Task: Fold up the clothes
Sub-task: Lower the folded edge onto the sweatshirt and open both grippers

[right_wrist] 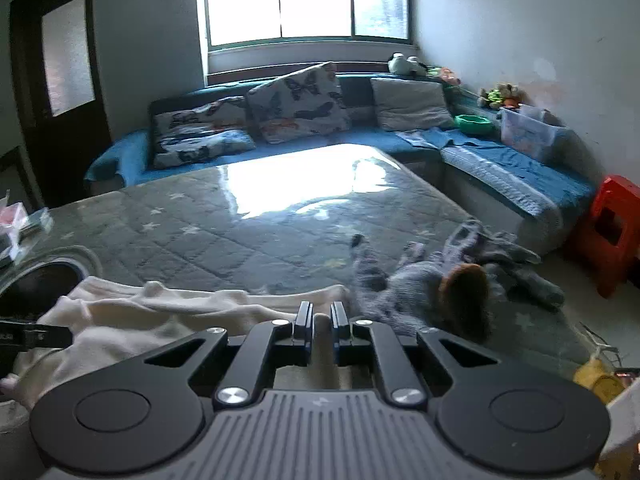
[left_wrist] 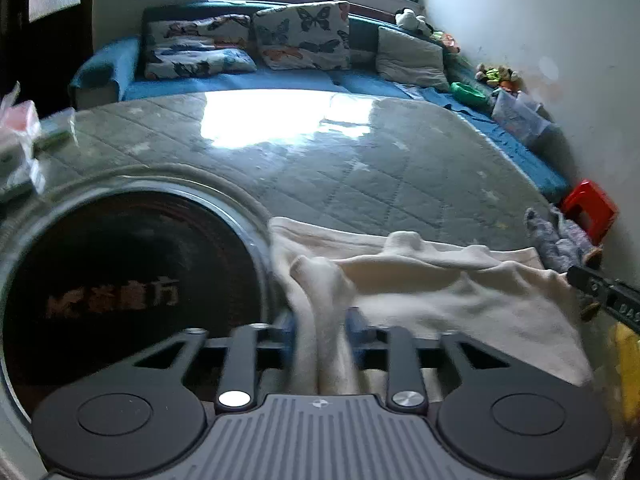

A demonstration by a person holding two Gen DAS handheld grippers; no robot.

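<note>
A cream knit garment (left_wrist: 420, 292) lies crumpled at the near edge of a grey quilted table cover (left_wrist: 320, 168), at about six o'clock in both wrist views. The left gripper (left_wrist: 322, 328) stands partly open, a thick bunch of the cream fabric running between its blue pads (left_wrist: 358, 322), though whether they press on it cannot be told. The right gripper (right_wrist: 320, 326) is closed almost fully, its narrow gap pinching a small fold of the same garment's edge. Beside the cloth at nine o'clock in the left view sits a dark round inset (left_wrist: 128, 288) in the table. A grey-purple garment (right_wrist: 448, 276) lies heaped at three o'clock in the right view, just beside the cream one. A blue sofa (right_wrist: 500, 172) with butterfly cushions (right_wrist: 300, 104) lines the far walls at twelve o'clock, and a red stool (right_wrist: 612, 228) stands at three.
</note>
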